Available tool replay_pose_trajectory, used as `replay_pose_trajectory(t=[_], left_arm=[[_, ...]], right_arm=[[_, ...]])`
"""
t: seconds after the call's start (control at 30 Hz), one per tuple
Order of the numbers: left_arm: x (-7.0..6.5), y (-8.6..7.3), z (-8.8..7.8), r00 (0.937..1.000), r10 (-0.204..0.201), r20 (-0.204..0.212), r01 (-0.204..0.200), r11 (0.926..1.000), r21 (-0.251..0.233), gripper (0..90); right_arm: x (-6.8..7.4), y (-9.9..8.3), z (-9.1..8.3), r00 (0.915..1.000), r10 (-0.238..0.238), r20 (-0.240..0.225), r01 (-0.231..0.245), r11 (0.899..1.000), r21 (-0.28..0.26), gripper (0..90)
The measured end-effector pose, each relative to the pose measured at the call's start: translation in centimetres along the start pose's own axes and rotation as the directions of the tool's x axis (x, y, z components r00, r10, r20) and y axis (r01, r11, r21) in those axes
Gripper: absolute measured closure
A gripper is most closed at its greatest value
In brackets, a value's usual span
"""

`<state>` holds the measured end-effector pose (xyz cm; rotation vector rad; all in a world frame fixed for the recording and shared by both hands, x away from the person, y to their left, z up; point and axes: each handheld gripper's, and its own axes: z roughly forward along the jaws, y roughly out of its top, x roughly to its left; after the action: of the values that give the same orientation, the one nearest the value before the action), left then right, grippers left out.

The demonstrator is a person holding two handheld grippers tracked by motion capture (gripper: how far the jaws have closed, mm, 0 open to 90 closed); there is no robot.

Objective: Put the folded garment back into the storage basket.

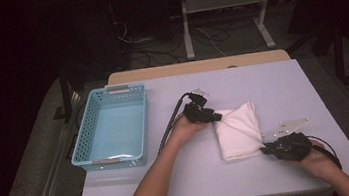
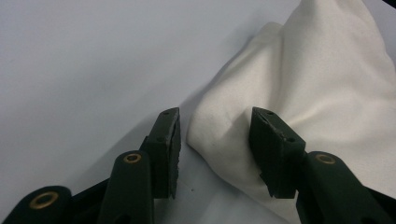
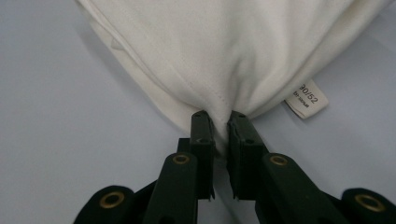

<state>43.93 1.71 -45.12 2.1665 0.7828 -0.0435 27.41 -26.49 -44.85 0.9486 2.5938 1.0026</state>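
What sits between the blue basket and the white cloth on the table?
The left gripper and its hand; otherwise bare table between basket and cloth, in the high view.

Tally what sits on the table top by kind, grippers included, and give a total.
White folded cloth: 1
Light blue basket: 1
Black grippers: 2, left gripper and right gripper
Total: 4

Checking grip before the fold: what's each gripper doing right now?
Left gripper: open, jaws astride a corner of the white cloth, not yet clamped.
Right gripper: shut on the cloth's hem.
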Motion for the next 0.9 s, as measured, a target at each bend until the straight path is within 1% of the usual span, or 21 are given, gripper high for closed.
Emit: replay_pose_trajectory(t=[0.1, 0.17, 0.27, 0.33, 0.43, 0.5, 0.6, 0.73, 0.77, 0.87, 0.9], left_arm=[[0.0, 0.0, 0.1, 0.9998, -0.01, 0.019, 0.01, 0.9999, 0.002, 58.2], [0.1, -0.1, 0.1, 0.9991, -0.019, 0.038, 0.019, 0.9998, 0.001, 59.8], [0.3, -0.2, 0.1, 0.9955, -0.047, 0.083, 0.047, 0.9989, -0.001, 67.7], [0.3, -0.2, 0.1, 0.9945, -0.054, 0.09, 0.054, 0.9985, -0.001, 71.5], [0.1, -0.1, 0.1, 0.9954, -0.044, 0.085, 0.045, 0.999, -0.007, 74.9], [-0.1, -0.1, 0.0, 0.9972, -0.025, 0.07, 0.026, 0.9996, -0.009, 77.5], [-0.6, -0.1, -0.1, 0.9989, -0.008, 0.047, 0.009, 0.9998, -0.017, 79.9], [-1.1, 0.1, -0.2, 0.9996, 0.02, 0.02, -0.02, 0.9996, -0.019, 81.3], [-1.2, 0.1, -0.3, 0.9995, 0.026, 0.019, -0.026, 0.9995, -0.018, 81.5], [-1.3, 0.3, -0.6, 0.9993, 0.029, 0.022, -0.028, 0.9992, -0.029, 81.9], [-1.3, 0.4, -0.6, 0.9992, 0.033, 0.022, -0.032, 0.999, -0.032, 81.9]], right_arm=[[0.0, 0.0, 0.0, 1.0, 0.002, -0.001, -0.002, 1.0, 0.001, 80.2], [0.0, 0.0, 0.0, 1.0, 0.003, -0.001, -0.003, 1.0, 0.0, 80.2], [0.1, 0.0, 0.0, 1.0, 0.001, 0.004, -0.001, 1.0, 0.002, 80.2], [0.2, 0.1, 0.0, 1.0, 0.0, 0.009, 0.0, 1.0, 0.005, 80.1], [0.2, 0.1, 0.0, 0.9999, -0.009, 0.015, 0.008, 1.0, 0.009, 80.1], [0.3, 0.2, 0.0, 0.9996, -0.019, 0.019, 0.019, 1.0, 0.012, 80.0], [0.5, 0.3, 0.1, 0.9988, -0.038, 0.03, 0.038, 0.999, 0.023, 80.1], [0.5, 0.3, 0.1, 0.9992, -0.03, 0.027, 0.029, 0.999, 0.014, 81.9], [0.4, 0.3, 0.0, 0.9995, -0.025, 0.022, 0.024, 1.0, 0.009, 82.2], [0.3, 0.4, 0.0, 0.9999, -0.011, 0.007, 0.011, 1.0, -0.016, 82.5], [0.2, 0.6, -0.1, 1.0, -0.002, -0.001, 0.002, 1.0, -0.031, 82.5]])
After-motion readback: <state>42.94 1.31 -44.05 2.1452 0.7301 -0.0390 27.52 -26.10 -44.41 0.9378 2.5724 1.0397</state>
